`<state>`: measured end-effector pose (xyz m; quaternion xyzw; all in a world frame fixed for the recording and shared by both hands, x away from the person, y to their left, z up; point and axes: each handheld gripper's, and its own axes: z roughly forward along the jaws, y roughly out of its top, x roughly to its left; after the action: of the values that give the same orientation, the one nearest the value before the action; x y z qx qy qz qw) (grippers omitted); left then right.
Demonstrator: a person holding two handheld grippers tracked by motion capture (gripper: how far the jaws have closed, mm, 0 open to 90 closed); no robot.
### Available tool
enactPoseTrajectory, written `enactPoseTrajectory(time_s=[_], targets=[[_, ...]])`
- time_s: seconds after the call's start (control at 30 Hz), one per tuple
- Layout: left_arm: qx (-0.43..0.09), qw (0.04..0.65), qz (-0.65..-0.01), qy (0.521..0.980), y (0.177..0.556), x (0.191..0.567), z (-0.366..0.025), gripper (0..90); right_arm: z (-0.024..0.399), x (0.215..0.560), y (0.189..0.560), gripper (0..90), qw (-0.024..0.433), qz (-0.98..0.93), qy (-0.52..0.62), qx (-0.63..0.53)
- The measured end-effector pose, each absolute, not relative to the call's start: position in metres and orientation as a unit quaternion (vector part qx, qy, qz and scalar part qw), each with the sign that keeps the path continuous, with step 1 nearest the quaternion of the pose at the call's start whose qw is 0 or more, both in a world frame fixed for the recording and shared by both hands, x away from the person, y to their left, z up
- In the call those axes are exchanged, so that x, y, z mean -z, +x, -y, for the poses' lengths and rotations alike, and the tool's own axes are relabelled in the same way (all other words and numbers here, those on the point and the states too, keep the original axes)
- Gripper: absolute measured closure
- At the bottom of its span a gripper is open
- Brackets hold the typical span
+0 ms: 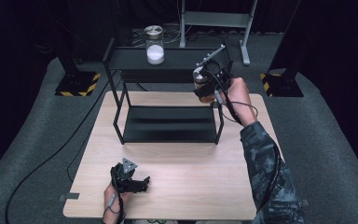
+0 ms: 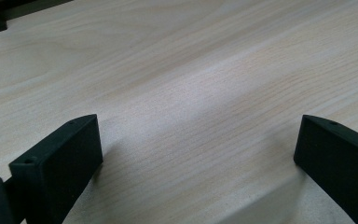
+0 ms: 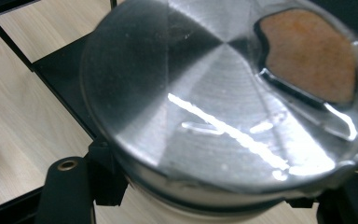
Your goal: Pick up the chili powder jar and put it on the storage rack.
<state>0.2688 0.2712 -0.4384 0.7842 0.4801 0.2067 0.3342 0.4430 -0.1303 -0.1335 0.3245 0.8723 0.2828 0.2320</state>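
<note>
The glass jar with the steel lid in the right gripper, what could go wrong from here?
1. The right gripper holds the steel-lidded glass jar in the air at the right end of the black metal shelf rack; it could knock the frame or slip and fall.
2. A second glass jar of white powder stands on the top shelf; a sideways sweep might topple it.

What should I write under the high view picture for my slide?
Right gripper carries a metal-lidded jar toward the black shelf.
</note>
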Motion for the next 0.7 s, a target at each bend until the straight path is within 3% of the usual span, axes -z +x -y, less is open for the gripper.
enactPoseTrajectory(time_s=[0.7], targets=[[-0.206, 0.335, -0.480, 0.784, 0.269, 0.439, -0.271, 0.3, 0.136, 0.115, 0.440, 30.7, 0.236, -0.866, 0.327, -0.296]])
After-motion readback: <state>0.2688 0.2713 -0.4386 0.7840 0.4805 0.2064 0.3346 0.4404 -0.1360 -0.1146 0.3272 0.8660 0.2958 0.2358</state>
